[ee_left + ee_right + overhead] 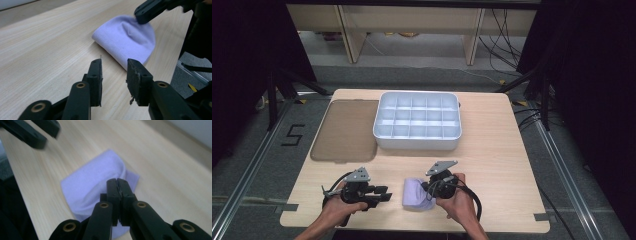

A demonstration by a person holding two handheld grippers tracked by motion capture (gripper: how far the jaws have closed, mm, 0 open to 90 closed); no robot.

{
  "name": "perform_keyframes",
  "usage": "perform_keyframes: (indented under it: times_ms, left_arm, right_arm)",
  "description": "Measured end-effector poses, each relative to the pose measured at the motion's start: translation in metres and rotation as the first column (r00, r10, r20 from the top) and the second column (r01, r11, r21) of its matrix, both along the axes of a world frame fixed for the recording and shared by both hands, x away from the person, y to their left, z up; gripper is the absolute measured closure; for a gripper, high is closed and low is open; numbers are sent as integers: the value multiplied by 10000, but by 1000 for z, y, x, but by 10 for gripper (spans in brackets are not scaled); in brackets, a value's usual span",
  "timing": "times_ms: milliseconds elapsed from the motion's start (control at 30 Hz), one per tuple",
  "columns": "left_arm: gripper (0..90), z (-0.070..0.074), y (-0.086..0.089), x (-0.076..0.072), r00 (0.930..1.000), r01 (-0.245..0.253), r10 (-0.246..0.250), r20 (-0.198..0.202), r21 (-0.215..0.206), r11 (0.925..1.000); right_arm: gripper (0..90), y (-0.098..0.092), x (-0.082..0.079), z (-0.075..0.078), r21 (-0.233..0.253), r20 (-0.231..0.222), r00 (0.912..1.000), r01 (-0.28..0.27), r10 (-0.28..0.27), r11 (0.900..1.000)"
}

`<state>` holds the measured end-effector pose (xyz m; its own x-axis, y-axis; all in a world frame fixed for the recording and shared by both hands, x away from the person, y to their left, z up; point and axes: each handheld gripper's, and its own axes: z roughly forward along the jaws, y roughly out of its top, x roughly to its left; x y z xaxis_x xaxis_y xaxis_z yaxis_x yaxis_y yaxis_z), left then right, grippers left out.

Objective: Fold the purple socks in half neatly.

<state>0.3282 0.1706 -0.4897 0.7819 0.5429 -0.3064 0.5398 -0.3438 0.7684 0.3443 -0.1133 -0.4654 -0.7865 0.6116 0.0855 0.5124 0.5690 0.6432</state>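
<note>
We are pinching one lilac cloth at the near edge of the table, our right gripper clamped tight on a fold of it, probably to lift or refold it. Our left gripper is waiting just beside the cloth, jaws narrowly parted and holding nothing, likely ready to catch the free edge. Farther off we are seeing one white divided tray and one flat brown lid beside it
</note>
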Motion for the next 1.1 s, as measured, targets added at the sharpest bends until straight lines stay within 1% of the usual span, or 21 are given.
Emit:
perform_keyframes:
  times_ms: [100, 167, 200, 267, 333, 400, 433, 467, 533, 567, 633, 667, 700, 767, 800, 833, 900, 933, 967, 1000, 1100]
  left_arm:
    - [715, 2, -3, 0, 9996, -78, 75, 271, 120, 9999]
    - [763, 4, -9, 2, 9977, 52, -61, 679, 132, 9999]
    - [790, 4, -14, 2, 9980, 172, -180, 604, 133, 9998]
    - [837, 4, -29, 2, 9977, 291, -294, 604, 48, 9996]
    - [866, 0, -45, 3, 9954, 704, -715, 636, 194, 9973]
    - [878, -8, -61, 2, 9941, 958, -982, 471, 515, 9941]
    - [887, -13, -66, 3, 9893, 1305, -1358, 529, 931, 9871]
    - [891, -19, -71, 3, 9888, 1378, -1431, 414, 1108, 9842]
    - [893, -26, -76, 4, 9875, 1481, -1532, 379, 1136, 9824]
    - [893, -26, -77, 2, 9902, 1343, -1380, 236, 1181, 9839]
    - [893, -24, -76, 2, 9868, 1459, -1542, 488, 1432, 9789]
    - [893, -26, -77, 1, 9895, 1329, -1387, 410, 1200, 9838]
    - [893, -26, -76, 1, 9891, 1354, -1413, 422, 1184, 9837]
    - [893, -26, -76, 1, 9915, 1223, -1264, 299, 1139, 9859]
    - [893, -26, -76, 1, 9891, 1339, -1402, 445, 1227, 9834]
    - [893, -26, -75, 1, 9892, 1323, -1391, 456, 1269, 9831]
    - [892, -25, -75, 2, 9880, 1397, -1466, 488, 1237, 9824]
    - [892, -25, -76, 0, 9923, 1167, -1199, 314, 898, 9891]
    - [889, -22, -74, 1, 9896, 1292, -1343, 508, 928, 9873]
    - [887, -18, -73, 1, 9915, 1144, -1191, 524, 859, 9897]
    - [887, -6, -72, 12, 9905, 835, -899, 1038, 652, 9944]
  right_arm:
    - [894, -3, 3, -16, -358, -637, 9978, 176, -199, 9992]
    - [894, -4, 4, -21, -472, -795, 9967, 131, -169, 9988]
    - [894, -4, 4, -21, -491, -810, 9966, 102, -141, 9987]
    - [893, -3, 4, -21, -600, -657, 9977, 116, -156, 9981]
    - [893, -2, 4, -22, -755, -658, 9973, 285, -335, 9967]
    - [890, -2, 5, -23, -732, -593, 9982, 26, -70, 9973]
    - [887, -2, 6, -24, -702, -561, 9984, -36, -4, 9975]
    - [880, -2, 5, -24, -756, -537, 9985, 37, -78, 9971]
    - [843, -4, 4, -21, -735, -391, 9991, 151, -180, 9972]
    - [838, -6, 3, -18, -689, -238, 9993, 258, -275, 9973]
    - [845, -8, 0, -6, -526, 91, 9992, 404, -399, 9978]
    - [865, -7, -2, -1, -226, 422, 9986, 329, -319, 9992]
    - [878, -5, -6, 4, 76, 395, 9991, 177, -180, 9998]
    - [900, 1, -11, 5, 70, 441, 9978, -495, 492, 9987]
    - [900, 4, -12, 2, -260, 283, 9966, -761, 768, 9968]
    - [900, 6, -13, -3, -550, -73, 9976, -690, 687, 9961]
    - [900, 6, -10, -17, -1111, -351, 9976, -632, 597, 9918]
    - [900, 4, -8, -23, -1238, -474, 9975, -583, 528, 9906]
    - [900, 1, -6, -27, -897, -680, 9962, -612, 552, 9941]
    - [900, 0, -5, -27, -782, -763, 9957, -581, 522, 9952]
    - [900, -4, -5, -27, -684, -943, 9949, -432, 367, 9967]
